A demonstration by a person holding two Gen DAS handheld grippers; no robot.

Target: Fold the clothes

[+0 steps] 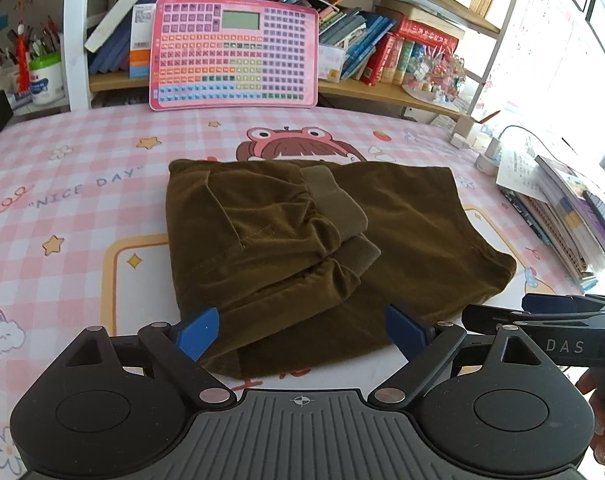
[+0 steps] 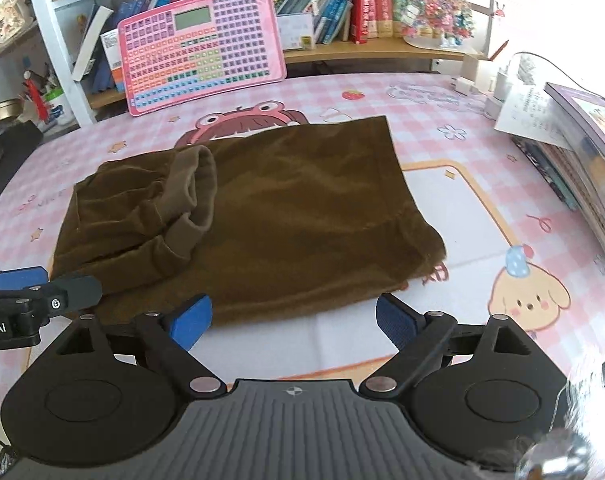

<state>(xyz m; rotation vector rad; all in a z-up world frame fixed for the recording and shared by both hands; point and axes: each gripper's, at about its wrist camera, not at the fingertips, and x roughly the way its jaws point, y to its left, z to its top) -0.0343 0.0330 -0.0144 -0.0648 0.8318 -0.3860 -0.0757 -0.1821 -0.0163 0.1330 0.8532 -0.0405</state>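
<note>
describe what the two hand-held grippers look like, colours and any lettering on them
Both match: the left hand-held gripper and right hand-held gripper have black linkage arms with silver rivets, round black housings, a ribbed grey centre plate with a crosshair mark, and blue finger pads. White lettering shows on their sides, "DAS" and "ot.AI".

You are looking at one brown garment (image 1: 302, 240) lying folded on the table, showing two ribbed cuffs (image 1: 334, 200). You are holding two grippers, the left (image 1: 302, 332) and the right (image 2: 292, 322), each showing two blue fingers (image 1: 196, 332). One pink keyboard toy (image 1: 234, 52) is leaning at the shelf, and one book stack (image 2: 582, 168) is sitting at the right.
</note>
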